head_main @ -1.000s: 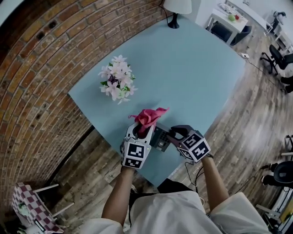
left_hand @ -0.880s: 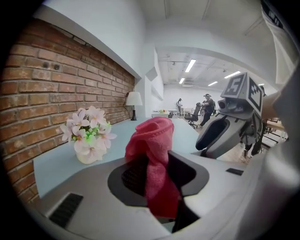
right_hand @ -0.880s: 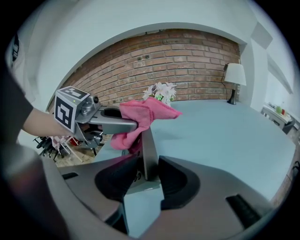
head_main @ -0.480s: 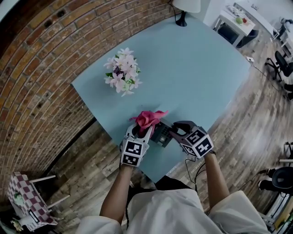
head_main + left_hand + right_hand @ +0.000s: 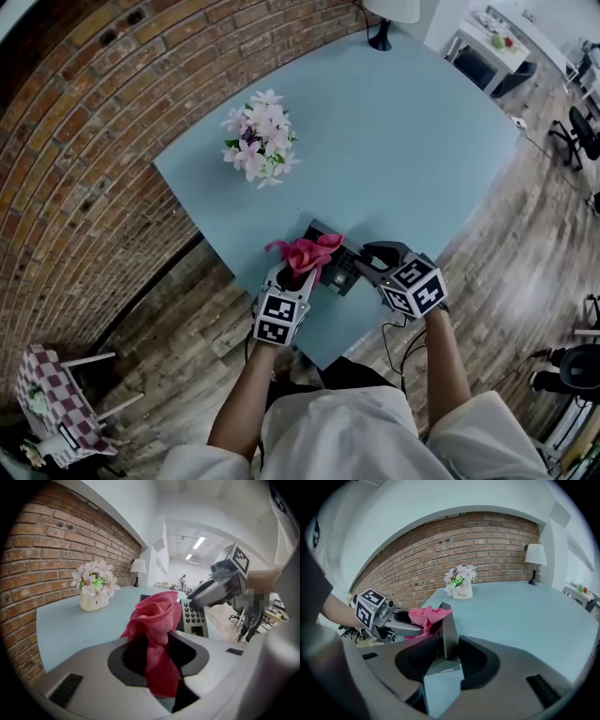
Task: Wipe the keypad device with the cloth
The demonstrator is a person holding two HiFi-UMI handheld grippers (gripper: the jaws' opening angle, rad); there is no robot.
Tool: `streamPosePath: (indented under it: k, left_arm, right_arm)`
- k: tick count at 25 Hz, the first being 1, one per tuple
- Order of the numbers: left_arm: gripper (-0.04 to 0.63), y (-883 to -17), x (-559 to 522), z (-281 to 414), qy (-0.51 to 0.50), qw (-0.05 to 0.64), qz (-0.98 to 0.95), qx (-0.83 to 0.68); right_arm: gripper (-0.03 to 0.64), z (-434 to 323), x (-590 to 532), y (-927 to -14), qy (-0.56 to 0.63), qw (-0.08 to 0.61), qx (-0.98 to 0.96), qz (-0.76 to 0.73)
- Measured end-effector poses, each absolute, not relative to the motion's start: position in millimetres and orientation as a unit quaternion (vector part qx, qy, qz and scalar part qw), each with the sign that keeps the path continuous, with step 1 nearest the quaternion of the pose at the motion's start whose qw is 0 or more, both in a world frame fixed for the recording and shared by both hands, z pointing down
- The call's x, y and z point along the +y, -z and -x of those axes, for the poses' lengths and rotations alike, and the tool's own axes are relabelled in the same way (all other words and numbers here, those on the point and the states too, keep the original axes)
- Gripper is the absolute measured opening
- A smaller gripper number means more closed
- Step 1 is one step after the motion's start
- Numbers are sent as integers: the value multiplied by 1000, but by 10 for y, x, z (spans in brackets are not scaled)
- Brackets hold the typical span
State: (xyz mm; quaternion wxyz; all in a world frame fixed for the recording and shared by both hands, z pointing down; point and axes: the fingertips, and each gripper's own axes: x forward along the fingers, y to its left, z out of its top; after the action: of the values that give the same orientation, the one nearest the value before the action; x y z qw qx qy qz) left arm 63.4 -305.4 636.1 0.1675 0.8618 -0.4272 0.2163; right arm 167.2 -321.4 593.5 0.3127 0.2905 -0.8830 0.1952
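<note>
My left gripper (image 5: 296, 270) is shut on a bunched pink cloth (image 5: 305, 252), which rises between its jaws in the left gripper view as the cloth (image 5: 157, 620). The cloth rests against the left part of the dark keypad device (image 5: 336, 262), whose grey keys (image 5: 193, 615) show just behind it. From the right, my right gripper (image 5: 368, 260) is shut on the device's edge. In the right gripper view the device (image 5: 449, 631) stands edge-on between the jaws, with the cloth (image 5: 424, 618) and left gripper (image 5: 390, 621) beyond it.
All this happens at the near corner of a light blue table (image 5: 403, 141). A vase of pink and white flowers (image 5: 262, 139) stands at the far left by the brick wall. A lamp (image 5: 384, 19) is at the far corner. Wooden floor lies below the table's edges.
The cloth has moved onto the device's left part, and more of the device now shows beyond it. Both grippers keep their hold. The head view has shifted slightly.
</note>
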Motion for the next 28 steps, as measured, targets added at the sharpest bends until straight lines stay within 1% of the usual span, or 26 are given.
streamPosePath:
  k: [7, 15, 23, 28]
  left_arm:
    - [156, -6430, -2877, -773, -191, 210, -862, -421]
    - [156, -6457, -2674, -1099, -186, 229, -876, -383]
    - [152, -6362, -2638, -1299, -185, 227, -887, -357]
    - [147, -6244, -2706, -1422, -180, 212, -895, -349]
  right_arm:
    - [166, -1676, -3232, -5929, -217, 285, -884, -301]
    - [164, -1690, -3244, -5930, -231, 261, -885, -310]
    - [164, -1728, -3217, -5898, -256, 238, -893, -285]
    - [164, -1751, -3204, -5877, -268, 202, -897, -289]
